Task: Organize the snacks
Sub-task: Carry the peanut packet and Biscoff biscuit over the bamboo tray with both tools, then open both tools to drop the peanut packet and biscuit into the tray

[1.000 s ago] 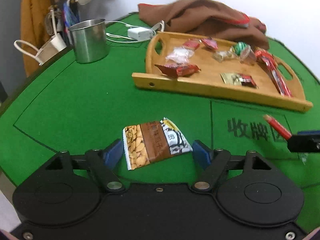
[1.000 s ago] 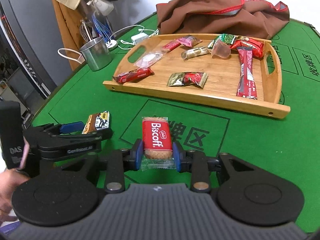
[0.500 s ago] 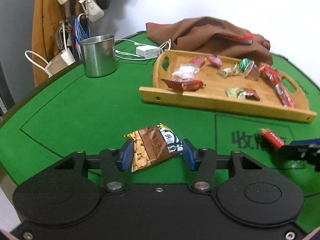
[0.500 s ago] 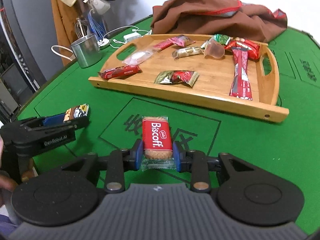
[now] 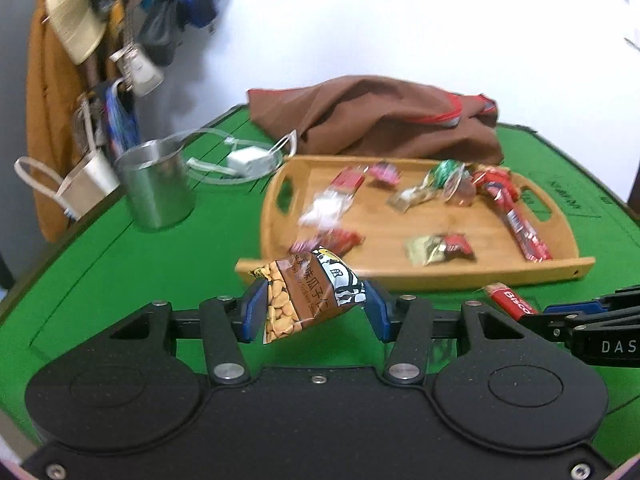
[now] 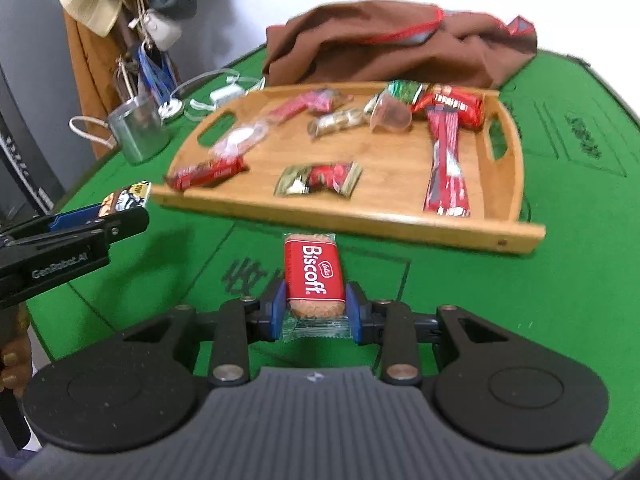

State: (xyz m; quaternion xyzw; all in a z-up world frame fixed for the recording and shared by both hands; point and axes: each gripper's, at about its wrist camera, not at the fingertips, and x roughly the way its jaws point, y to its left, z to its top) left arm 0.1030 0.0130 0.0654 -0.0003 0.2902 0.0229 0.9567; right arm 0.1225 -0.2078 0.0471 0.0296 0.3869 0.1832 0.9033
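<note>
My left gripper [image 5: 314,312] is shut on a brown and white seed packet [image 5: 308,296], held tilted above the green felt just in front of the wooden tray [image 5: 472,276]. In the right wrist view the same packet [image 6: 128,198] shows at the left, clamped in the left gripper's fingers [image 6: 80,224]. My right gripper [image 6: 314,310] is shut on a red Biscoff biscuit [image 6: 314,276], lifted over the felt before the tray [image 6: 360,220]. The biscuit's tip [image 5: 508,306] also shows at the right of the left wrist view. Several wrapped snacks lie in the tray.
A steel mug [image 5: 158,184] stands left of the tray, with a white charger and cable [image 5: 244,160] behind it. A brown cloth bag [image 5: 380,120] lies at the table's far edge. Coats and bags hang at the left. A hand [image 6: 16,356] grips the left tool.
The left gripper closed on the seed packet and lifted it off the felt toward the tray. The right gripper kept its hold on the biscuit and tipped slightly toward the tray.
</note>
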